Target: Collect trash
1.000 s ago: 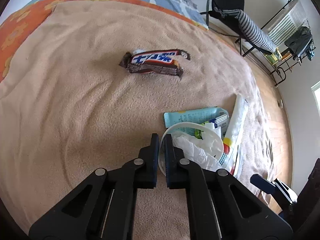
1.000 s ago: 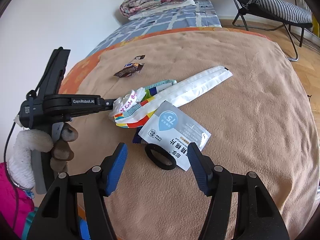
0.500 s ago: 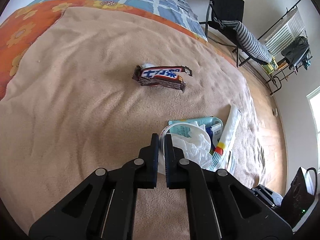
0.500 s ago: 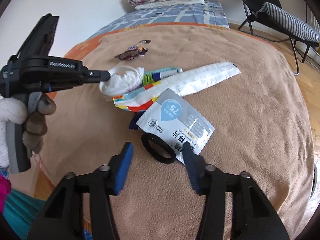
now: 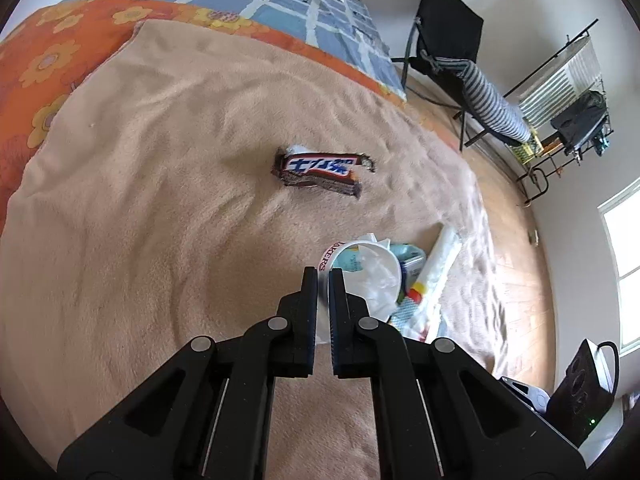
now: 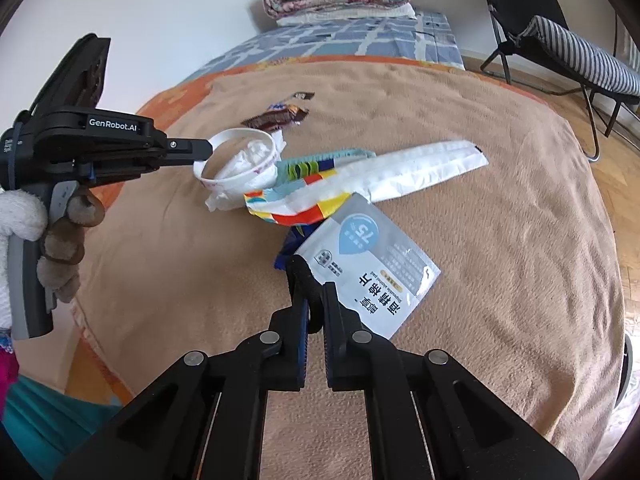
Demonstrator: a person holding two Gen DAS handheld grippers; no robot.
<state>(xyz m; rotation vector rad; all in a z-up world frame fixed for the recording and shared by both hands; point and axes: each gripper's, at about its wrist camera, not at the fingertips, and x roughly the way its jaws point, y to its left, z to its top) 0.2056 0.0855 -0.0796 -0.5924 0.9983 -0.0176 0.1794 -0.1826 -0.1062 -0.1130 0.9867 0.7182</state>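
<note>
Paper cup: we hold the white cup (image 6: 240,160), stuffed with tissue, clenched by its rim in our left gripper (image 5: 323,280), lifted over the bed.
Black ring: our right gripper (image 6: 315,300) fingers are clamped on the elastic ring (image 6: 298,276).
Left to collect: candy wrapper (image 5: 320,170), wipes sachet (image 6: 368,276), colourful and white wrappers.
Surface: tan fleece blanket (image 6: 500,220), bedroom, wooden floor.

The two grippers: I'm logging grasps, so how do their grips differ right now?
The left gripper pinches the rim of a white paper cup stuffed with tissue, lifted off the blanket; the right gripper is shut on a black ring still lying on it. The left has black fingers, the right blue pads. Both are closed.
</note>
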